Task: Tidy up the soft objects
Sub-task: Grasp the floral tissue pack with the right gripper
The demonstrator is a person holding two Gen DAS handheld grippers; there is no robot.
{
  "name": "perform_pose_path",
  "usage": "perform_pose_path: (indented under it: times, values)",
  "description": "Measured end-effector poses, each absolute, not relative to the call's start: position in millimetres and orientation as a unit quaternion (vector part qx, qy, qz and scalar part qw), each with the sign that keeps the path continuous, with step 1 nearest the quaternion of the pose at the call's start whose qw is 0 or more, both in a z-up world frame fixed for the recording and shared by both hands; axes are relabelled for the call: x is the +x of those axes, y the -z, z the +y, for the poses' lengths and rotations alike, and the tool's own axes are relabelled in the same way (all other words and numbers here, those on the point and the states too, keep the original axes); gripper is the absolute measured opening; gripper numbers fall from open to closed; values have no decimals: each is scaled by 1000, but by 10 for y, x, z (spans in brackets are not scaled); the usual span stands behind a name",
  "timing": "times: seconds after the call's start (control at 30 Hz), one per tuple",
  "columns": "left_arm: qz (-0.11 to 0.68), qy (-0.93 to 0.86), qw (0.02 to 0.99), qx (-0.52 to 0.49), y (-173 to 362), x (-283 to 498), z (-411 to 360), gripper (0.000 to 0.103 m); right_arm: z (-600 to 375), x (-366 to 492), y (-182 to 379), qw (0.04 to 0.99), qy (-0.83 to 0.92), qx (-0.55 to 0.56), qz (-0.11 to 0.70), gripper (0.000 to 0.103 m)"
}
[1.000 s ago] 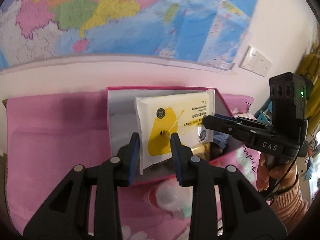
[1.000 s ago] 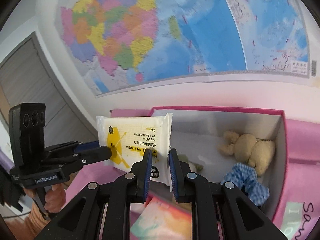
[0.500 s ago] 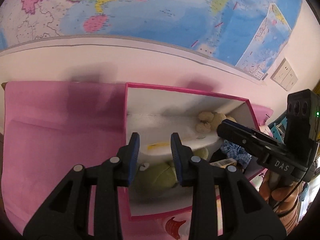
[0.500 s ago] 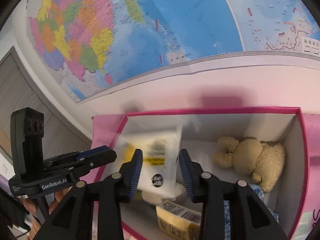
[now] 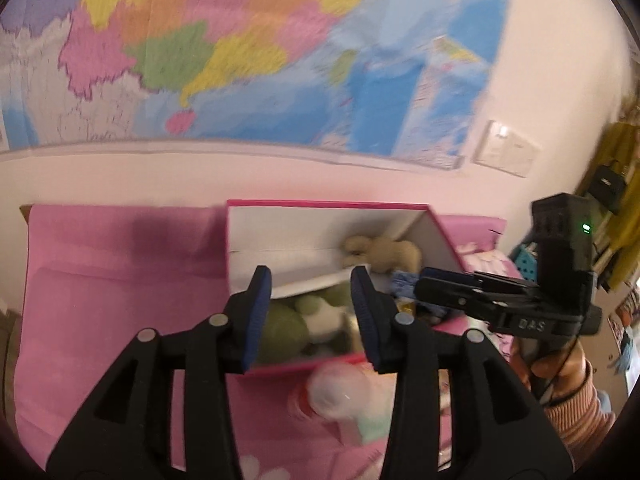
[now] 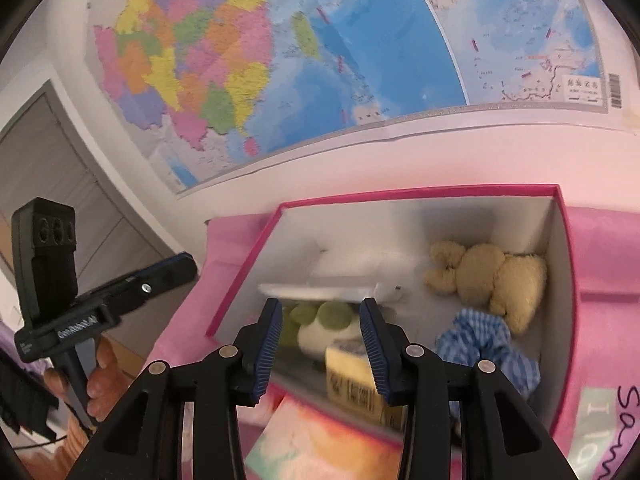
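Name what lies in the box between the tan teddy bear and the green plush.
In the right wrist view, the white wipes pack lies between the tan teddy bear and the green plush.

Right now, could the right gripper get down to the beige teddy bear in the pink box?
Probably yes. The right gripper is open and empty above the open-topped pink box, and the beige teddy bear lies uncovered at the back right.

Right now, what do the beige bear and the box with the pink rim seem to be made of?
The beige bear looks like plush fabric: its surface is fuzzy and nubbly, with soft rounded limbs. The box seems to be stiff cardboard or paperboard: flat, straight, matte white inner walls with a thin pink edge. Whether the outside is paper or cloth I cannot tell.
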State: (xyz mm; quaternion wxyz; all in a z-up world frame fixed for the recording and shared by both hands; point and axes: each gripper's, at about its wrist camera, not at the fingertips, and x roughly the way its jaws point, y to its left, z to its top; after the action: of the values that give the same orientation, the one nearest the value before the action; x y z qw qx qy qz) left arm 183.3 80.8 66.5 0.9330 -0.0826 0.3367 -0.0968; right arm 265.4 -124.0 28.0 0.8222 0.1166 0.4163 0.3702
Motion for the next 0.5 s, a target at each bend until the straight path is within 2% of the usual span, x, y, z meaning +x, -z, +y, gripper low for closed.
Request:
perform_pose_path:
  times: [0.17, 0.37, 0.5]
  values:
    - [308, 139, 939, -68, -804, 1438, 635, 52, -1423, 2341, -427, 823, -391, 114, 396, 46]
    - [306, 178, 934, -47, -706, 1065, 425, 53, -1704, 1974, -501, 828, -396, 113, 380, 48]
    - [332, 214, 917, -51, -503, 948, 234, 53, -1904, 1732, -467, 832, -388, 109, 381, 49]
